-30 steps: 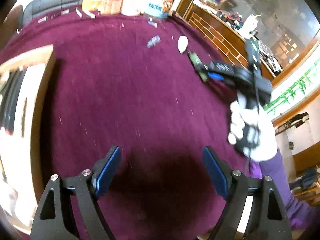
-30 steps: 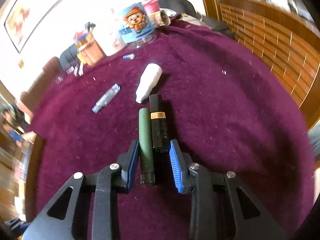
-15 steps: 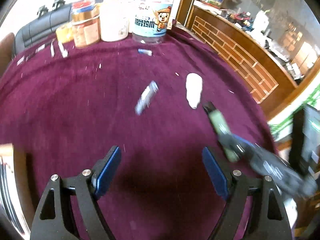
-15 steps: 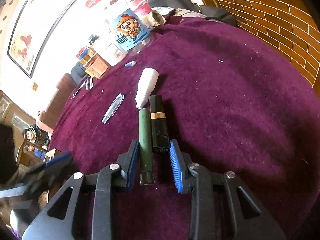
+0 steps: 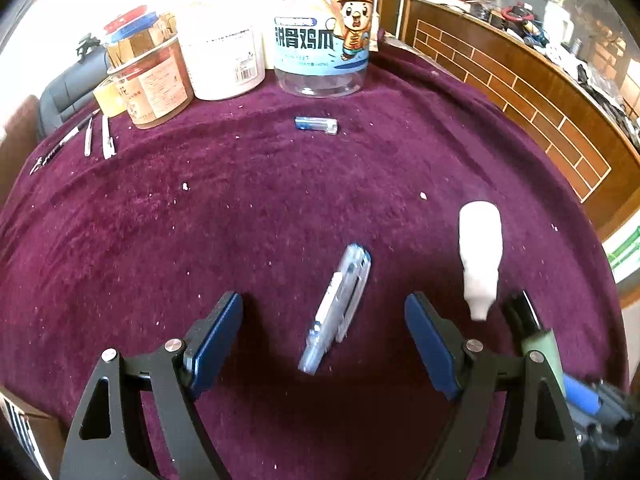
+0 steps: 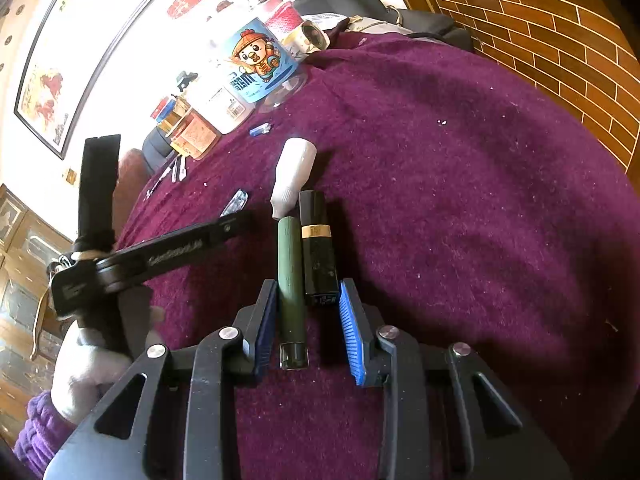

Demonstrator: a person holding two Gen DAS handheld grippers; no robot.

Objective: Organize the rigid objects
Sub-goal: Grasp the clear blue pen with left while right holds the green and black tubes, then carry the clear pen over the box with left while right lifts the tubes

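L claw [image 5: 324, 344] hangs wide open over the maroon-covered table [image 5: 160, 240], nothing gripped; a clear blue pen-like tube [image 5: 336, 312] lies on the cloth btwn its pads, touching neither. R claw [image 6: 308, 320] is narrowed around 2 items lying side by side: a green tube [image 6: 290, 276] and a black tube w/ gold band [image 6: 318, 248]. Left pad looks against the green tube; can't tell if the right pad presses the black one. White bottle [image 5: 480, 256] lies just beyond them, tip near the green tube. Small blue lighter [image 5: 316, 125] sits far back, near 3 jars [image 5: 320, 40].
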